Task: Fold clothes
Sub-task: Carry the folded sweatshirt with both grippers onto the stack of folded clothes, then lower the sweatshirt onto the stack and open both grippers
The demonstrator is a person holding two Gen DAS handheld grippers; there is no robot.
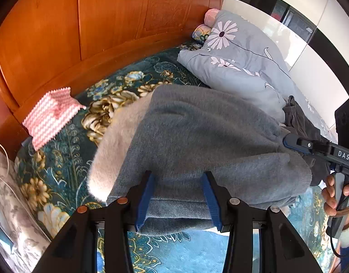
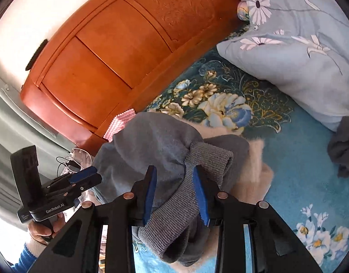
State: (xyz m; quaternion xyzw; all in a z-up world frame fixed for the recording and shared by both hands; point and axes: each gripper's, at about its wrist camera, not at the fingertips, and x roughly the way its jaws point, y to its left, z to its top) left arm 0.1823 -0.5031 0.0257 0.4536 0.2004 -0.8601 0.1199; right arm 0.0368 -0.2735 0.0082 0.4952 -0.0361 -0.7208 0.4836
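Observation:
A grey fleece garment (image 1: 197, 141) with a pale pink fuzzy lining (image 1: 115, 141) lies partly folded on the bed. My left gripper (image 1: 178, 201) stands open with its blue pads either side of the garment's folded near edge. In the right wrist view the same garment (image 2: 151, 145) bunches in front of my right gripper (image 2: 175, 195), whose jaws stand apart around the ribbed grey cuff (image 2: 197, 182). The right gripper also shows in the left wrist view (image 1: 295, 141), at the garment's right end. The left gripper shows in the right wrist view (image 2: 83, 177), at the left.
The bed has a teal floral blanket (image 1: 60, 159). A wooden headboard (image 1: 94, 22) stands behind. A blue-grey flowered quilt (image 1: 238, 54) lies at the back right, a dark grey garment (image 1: 299, 118) beside it. A pink-and-white zigzag cloth (image 1: 51, 116) lies at the left.

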